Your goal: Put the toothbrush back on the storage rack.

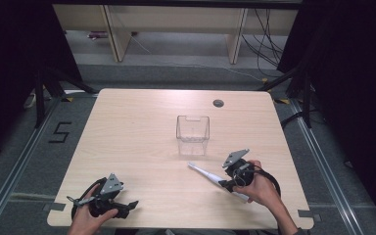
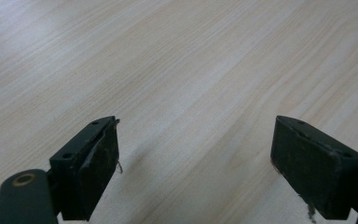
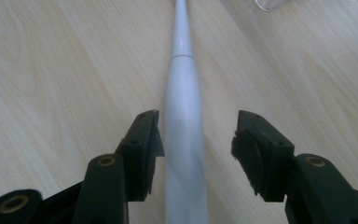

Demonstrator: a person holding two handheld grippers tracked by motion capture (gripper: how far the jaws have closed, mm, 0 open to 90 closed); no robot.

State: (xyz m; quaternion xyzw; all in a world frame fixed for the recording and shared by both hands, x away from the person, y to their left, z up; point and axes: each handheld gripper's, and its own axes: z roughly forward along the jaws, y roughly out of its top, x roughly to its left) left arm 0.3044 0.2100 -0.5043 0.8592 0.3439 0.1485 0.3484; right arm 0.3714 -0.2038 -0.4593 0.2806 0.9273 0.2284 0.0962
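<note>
A white electric toothbrush lies flat on the wooden table, its thin head end pointing toward a clear plastic cup. In the right gripper view the toothbrush handle runs between my jaws, nearer the left one. My right gripper is open and straddles the handle low over the table; in the high view it sits at the front right. My left gripper rests open at the table's front left edge. Its jaws hold nothing but bare wood between them.
A clear square cup stands upright mid-table, just beyond the toothbrush tip; its base corner shows in the right gripper view. A grey cable hole is at the far side. Dark curtains flank the table.
</note>
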